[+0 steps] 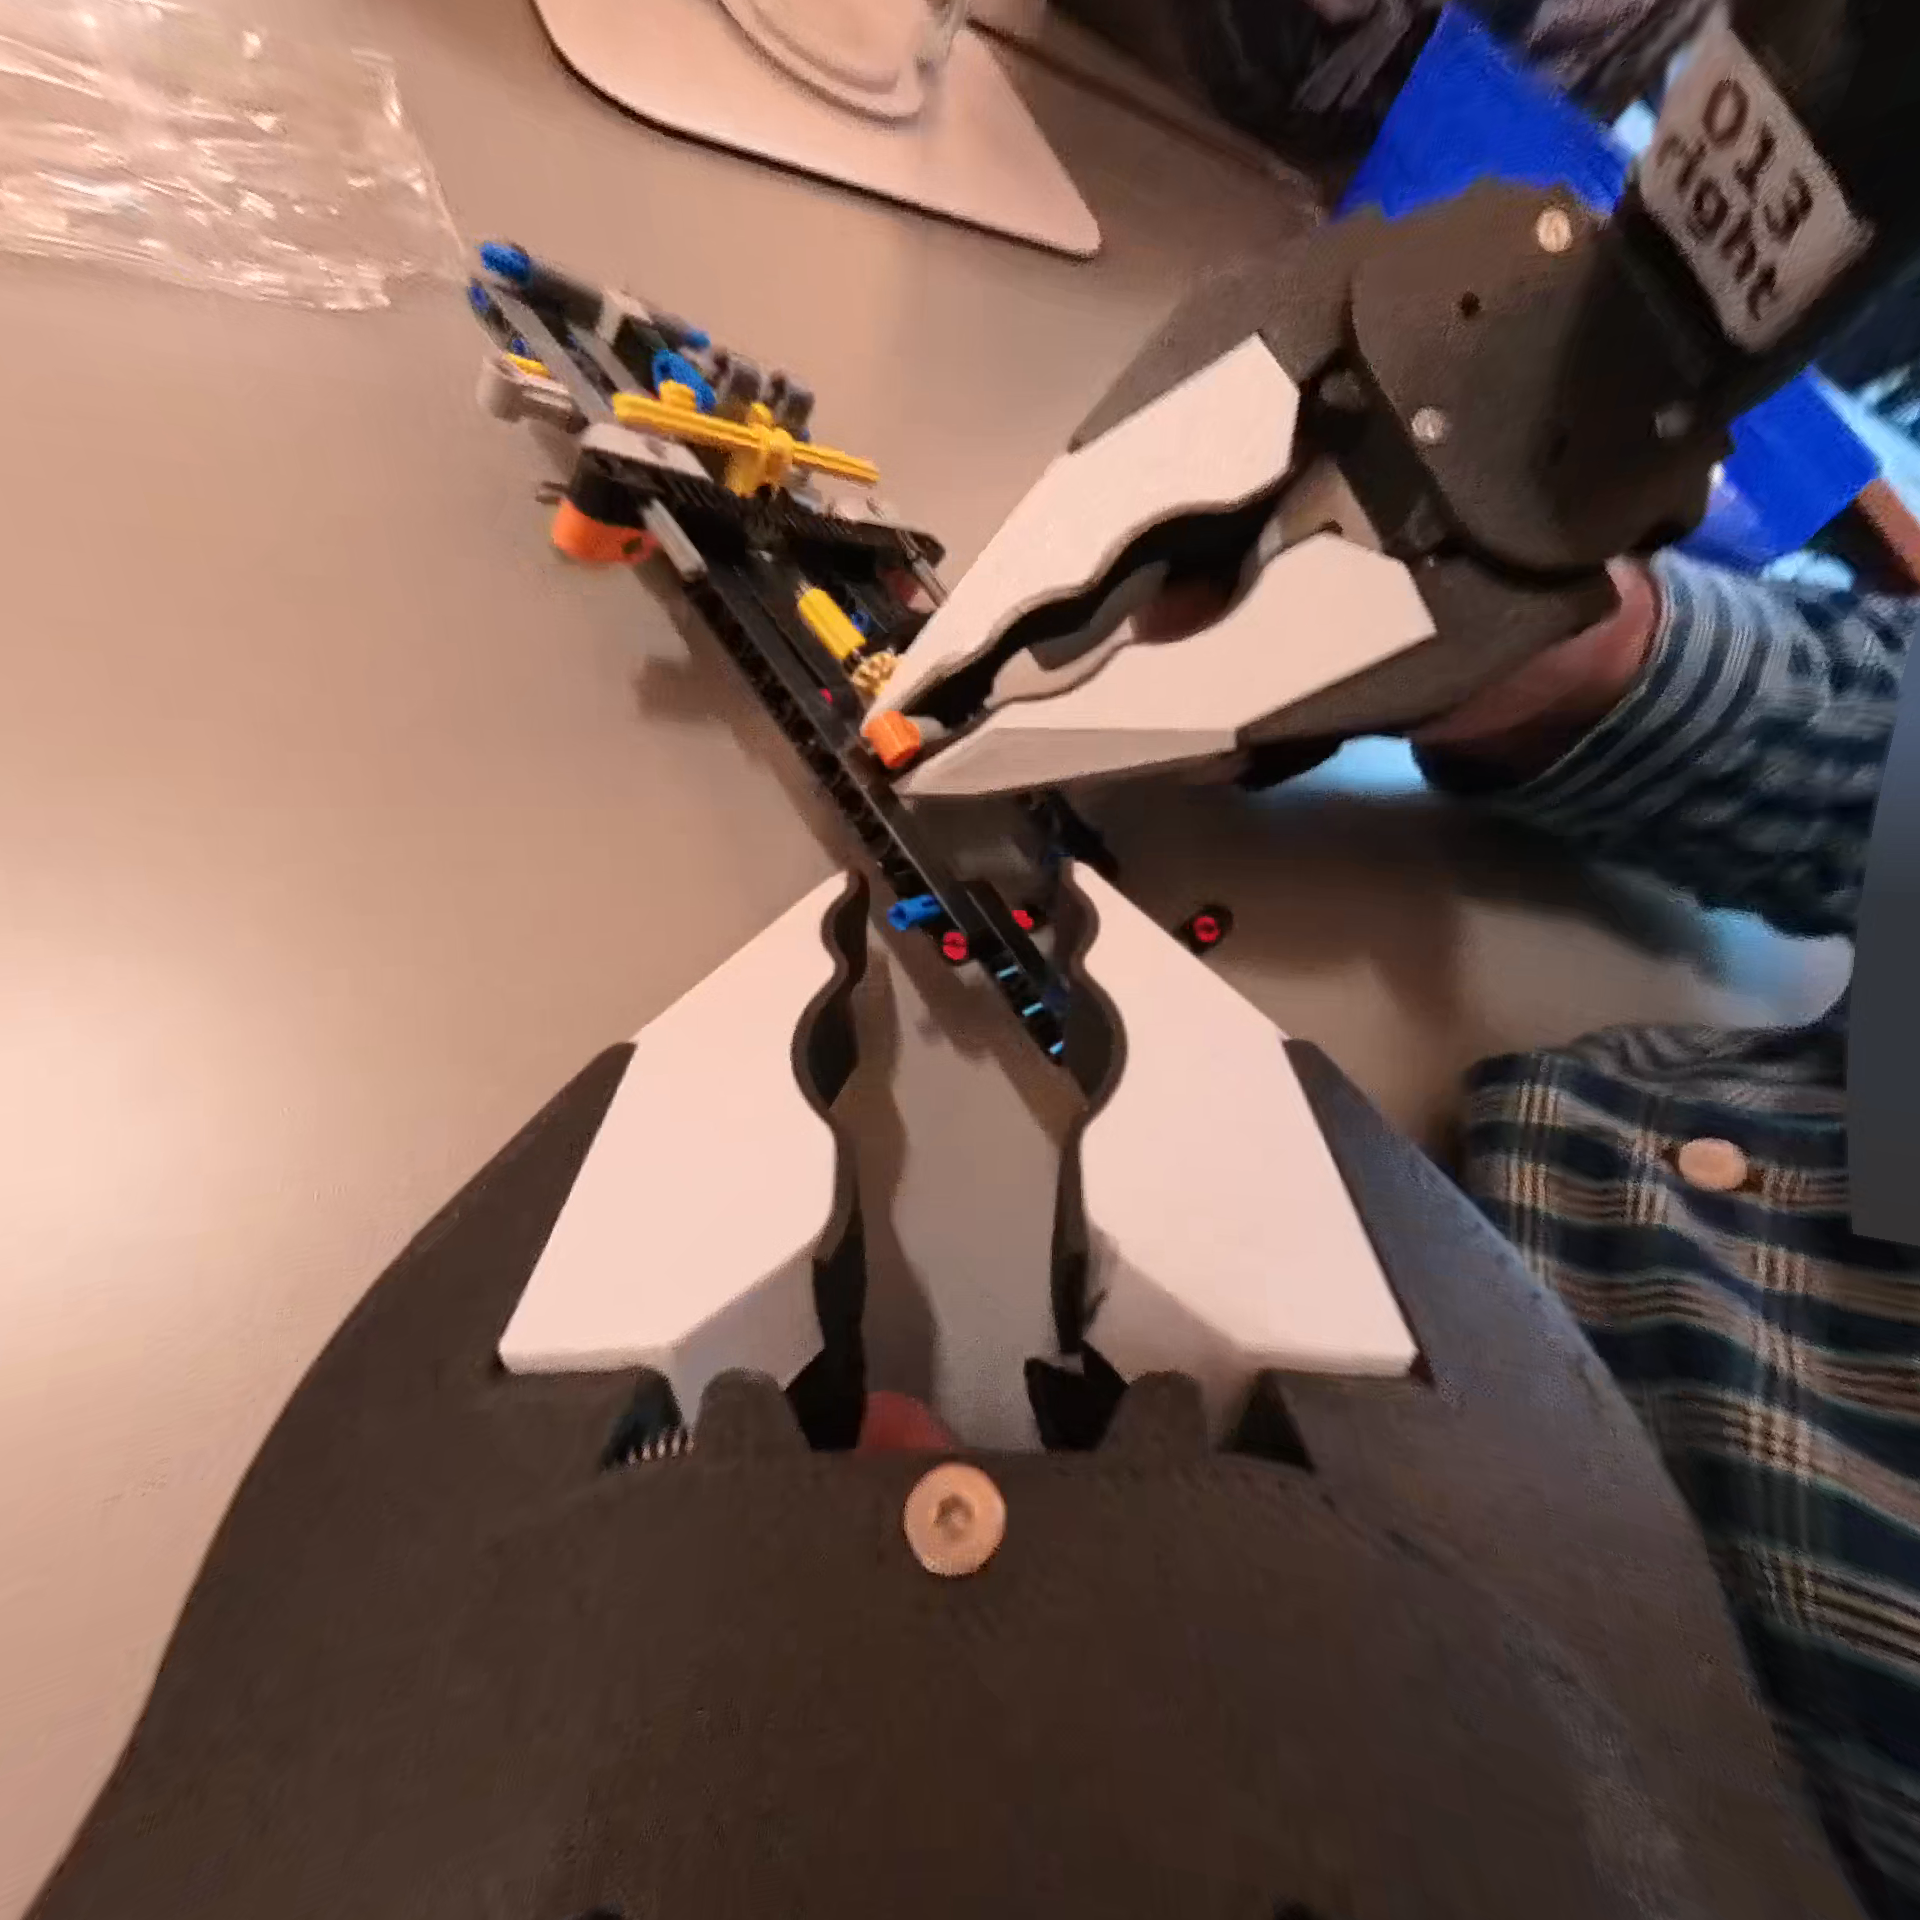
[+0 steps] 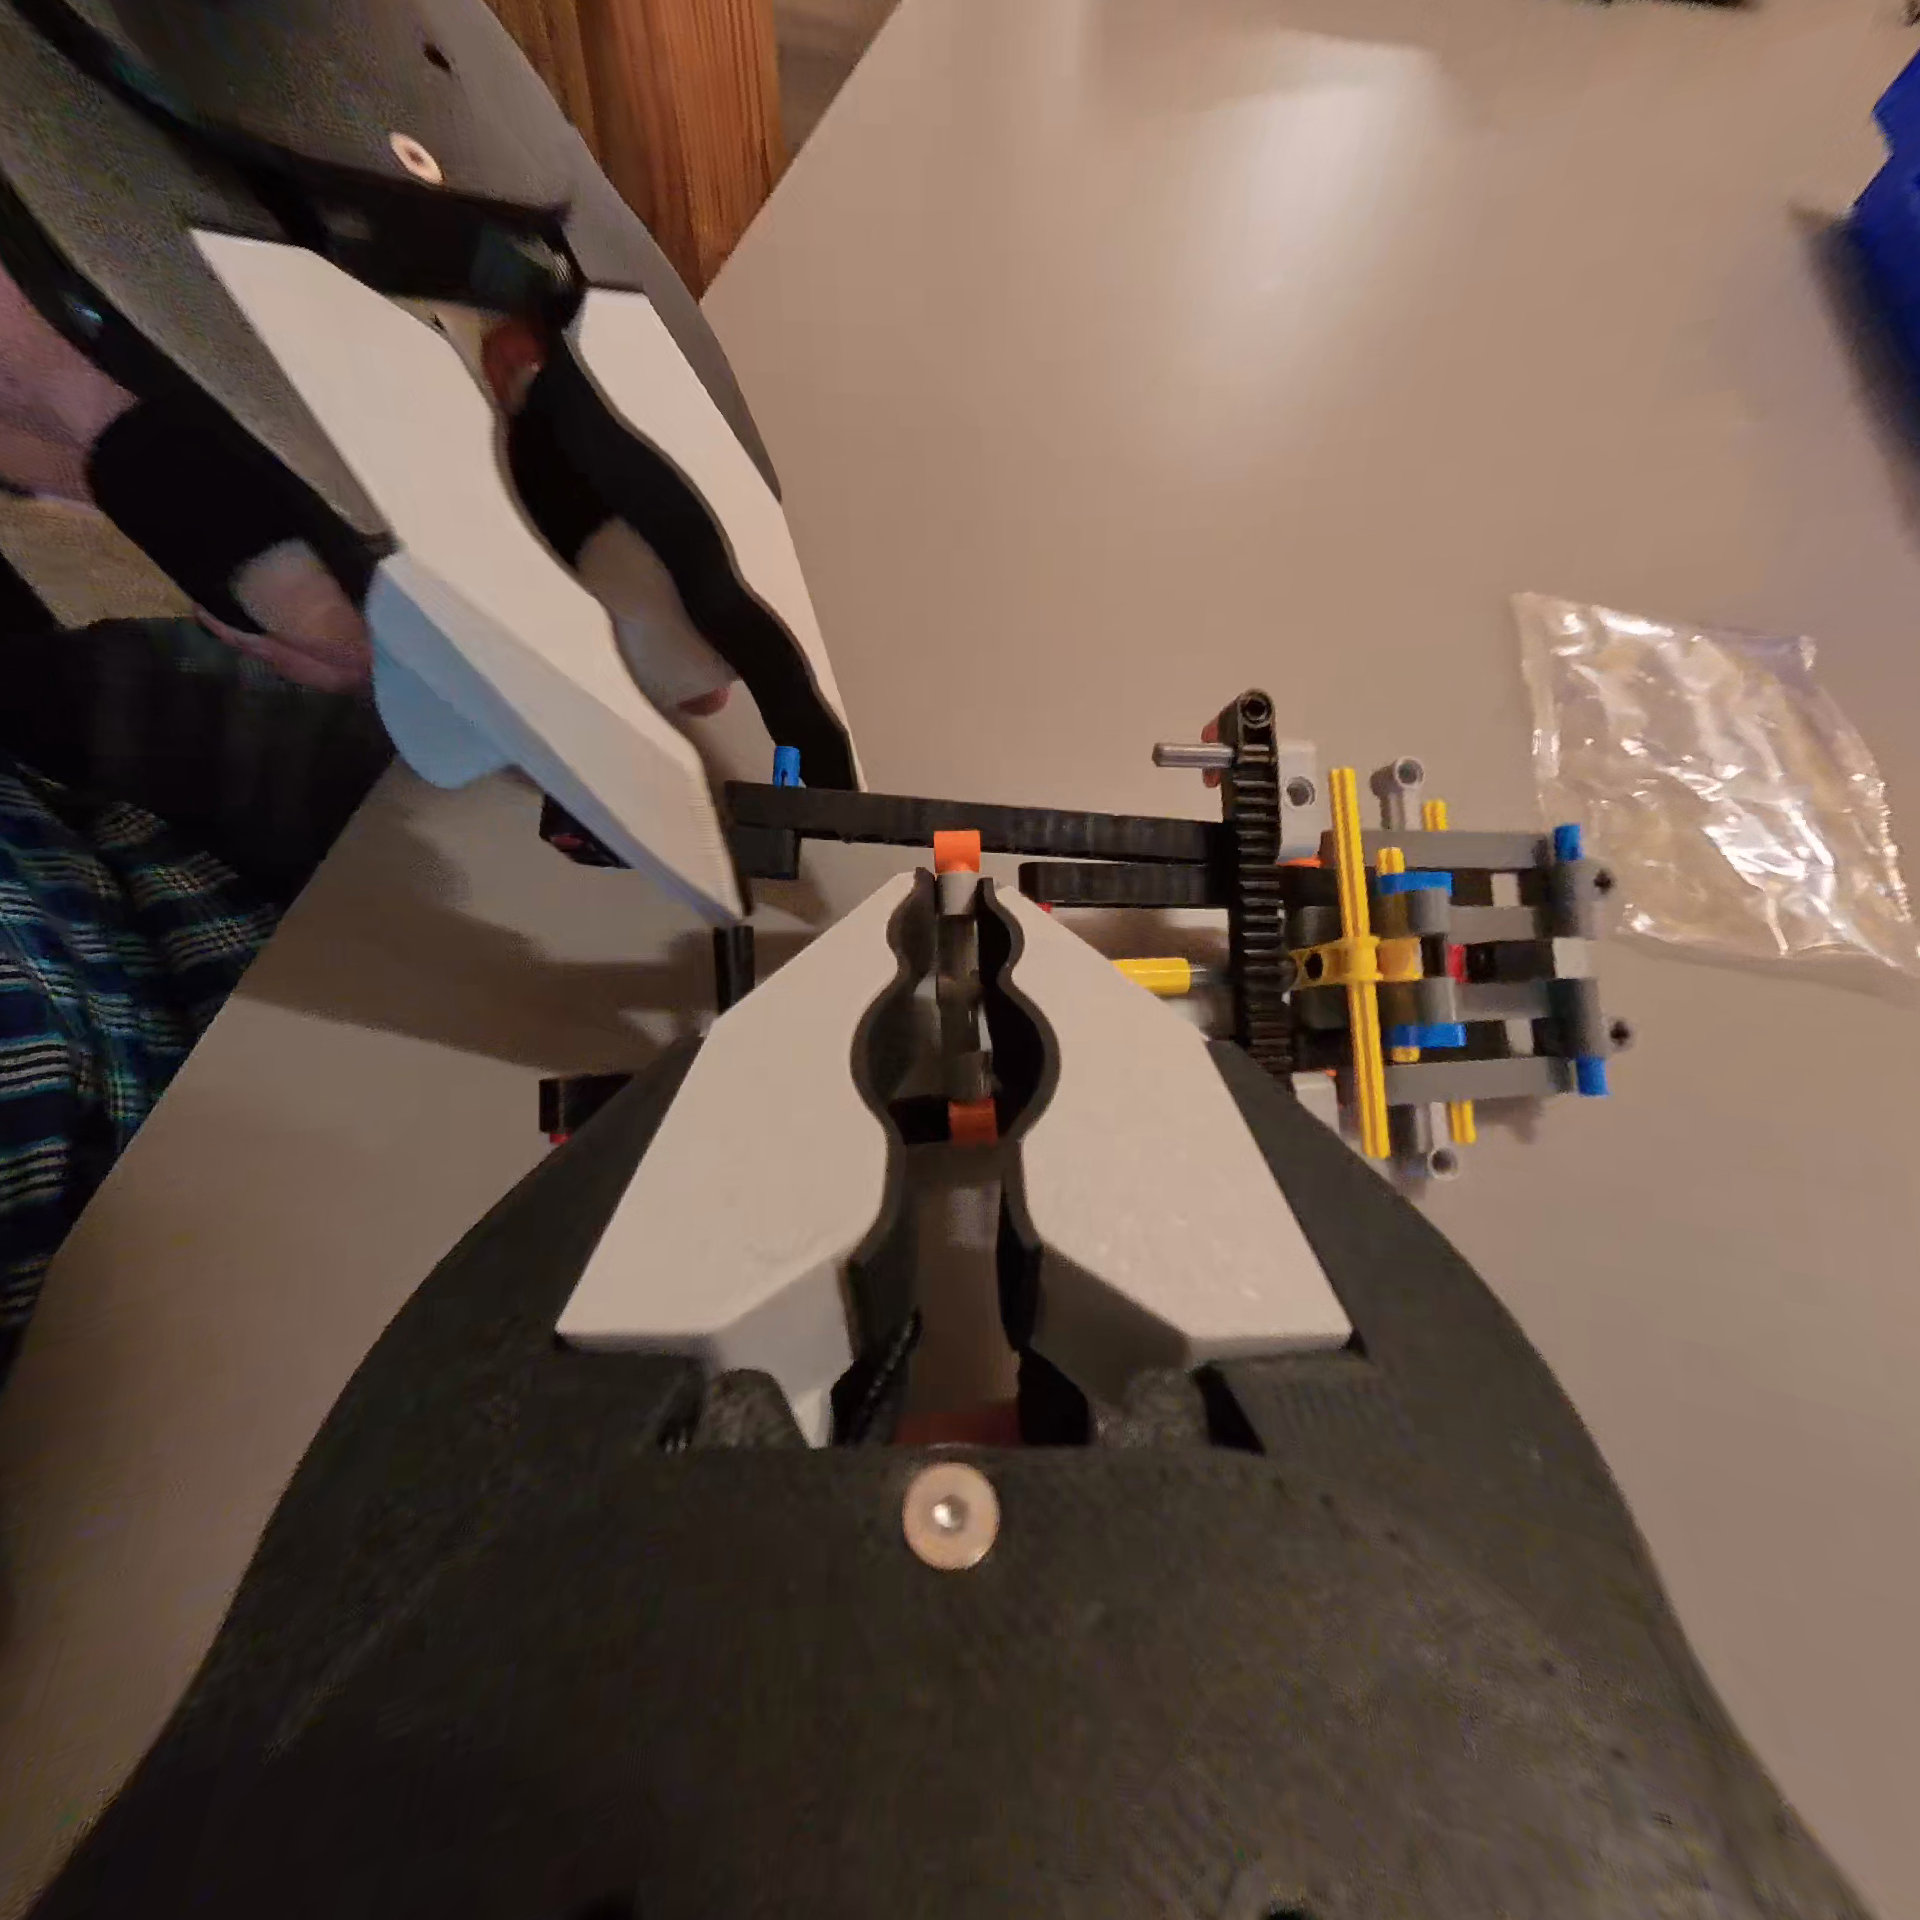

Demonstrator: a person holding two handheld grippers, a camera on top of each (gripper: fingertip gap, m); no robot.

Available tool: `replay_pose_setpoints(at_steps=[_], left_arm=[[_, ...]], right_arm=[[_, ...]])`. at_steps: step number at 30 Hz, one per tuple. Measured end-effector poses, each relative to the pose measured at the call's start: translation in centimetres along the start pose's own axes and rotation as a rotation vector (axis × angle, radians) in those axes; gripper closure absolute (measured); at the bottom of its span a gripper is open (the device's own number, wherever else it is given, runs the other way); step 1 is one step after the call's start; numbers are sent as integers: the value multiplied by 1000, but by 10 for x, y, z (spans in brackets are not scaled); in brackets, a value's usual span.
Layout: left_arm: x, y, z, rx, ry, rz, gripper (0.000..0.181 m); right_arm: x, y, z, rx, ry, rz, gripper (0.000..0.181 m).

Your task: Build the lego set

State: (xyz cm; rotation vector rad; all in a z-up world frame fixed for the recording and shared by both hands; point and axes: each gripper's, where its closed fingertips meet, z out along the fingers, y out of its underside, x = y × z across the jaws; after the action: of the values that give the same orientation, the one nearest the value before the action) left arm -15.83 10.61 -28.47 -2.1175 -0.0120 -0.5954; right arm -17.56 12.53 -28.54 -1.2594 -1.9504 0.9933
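The lego model (image 1: pixel 727 499) is a long black beam frame with a toothed rack, yellow axles, grey beams and blue pins; it lies on the beige table (image 1: pixel 312 831). My left gripper (image 1: pixel 966 894) is shut on the near end of its black beams. It also shows in the right wrist view (image 2: pixel 779 831), clamped on the beam end. My right gripper (image 1: pixel 902 750) is shut on a small grey piece with orange ends (image 2: pixel 954 847) and holds its orange tip against the side of the model's black beam (image 2: pixel 987 821), about midway along it.
A clear plastic bag (image 2: pixel 1704 790) lies beyond the model's far end. A white mat (image 1: pixel 831 135) and a blue container (image 1: pixel 1475 135) sit at the back. A small black piece with a red pin (image 1: pixel 1205 925) lies near my left fingertips. A plaid sleeve (image 1: pixel 1662 1247) is at the right. Only a small space, under 4 cm, lies between the two pairs of fingers.
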Motion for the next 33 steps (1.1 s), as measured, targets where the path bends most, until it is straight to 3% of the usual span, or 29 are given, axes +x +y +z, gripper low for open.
replay_pose_setpoints(at_steps=[1,7,18,26,33], left_arm=[[0,-3,2,16,5,-14,151],[5,-13,1,45,5,-20,166],[9,-25,0,48,-264,412,172],[8,-23,1,58,-294,453,173],[7,-28,2,103,-237,314,175]], right_arm=[[0,-2,-2,21,5,-4,177],[-2,-13,-14,120,43,-73,177],[1,-18,-28,200,157,-155,177],[1,-17,-28,191,184,-162,179],[4,-21,-32,226,221,-150,178]])
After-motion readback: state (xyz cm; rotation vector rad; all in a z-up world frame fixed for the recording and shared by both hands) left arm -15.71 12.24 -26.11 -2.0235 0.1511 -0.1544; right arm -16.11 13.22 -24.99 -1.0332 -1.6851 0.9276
